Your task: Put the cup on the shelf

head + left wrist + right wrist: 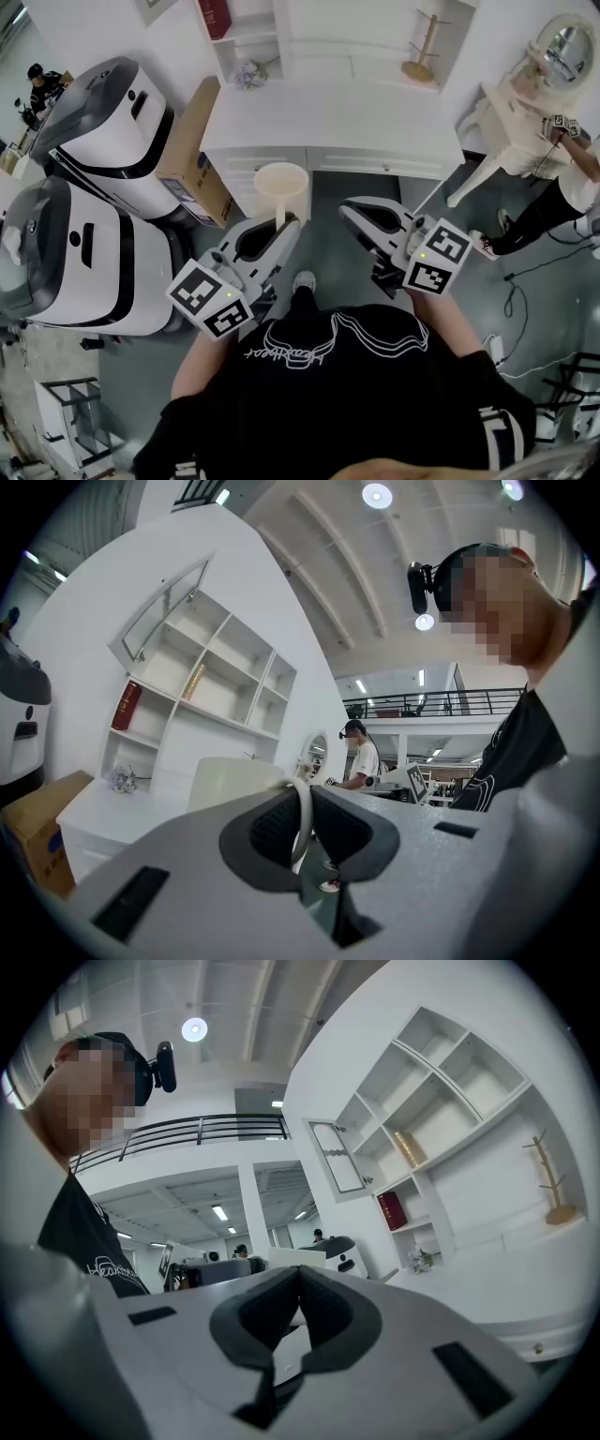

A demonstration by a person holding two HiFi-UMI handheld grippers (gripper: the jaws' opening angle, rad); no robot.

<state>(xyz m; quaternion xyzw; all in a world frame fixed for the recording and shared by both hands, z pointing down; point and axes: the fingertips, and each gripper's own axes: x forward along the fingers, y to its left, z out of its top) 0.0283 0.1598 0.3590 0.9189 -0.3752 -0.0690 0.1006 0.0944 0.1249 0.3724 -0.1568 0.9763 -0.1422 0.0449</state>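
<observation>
In the head view a cream cup [280, 190] hangs in the air in front of the white cabinet, mouth up. My left gripper [286, 223] is shut on its thin handle. The left gripper view shows the handle [302, 819] pinched between the dark pads, with the cup's body [234, 780] just beyond them. The white shelf unit [202, 700] stands behind the cup, above the white counter [328, 117]. My right gripper [352, 208] floats to the right of the cup and apart from it. In the right gripper view it [298, 1277] is shut with nothing in it.
A wooden mug tree [419, 49] and a small flower bunch [249, 73] stand on the counter, and a red book [214, 17] stands on a shelf. A cardboard box [194, 155] and two large white machines [84, 253] crowd the left. Another person [562, 183] stands at the right.
</observation>
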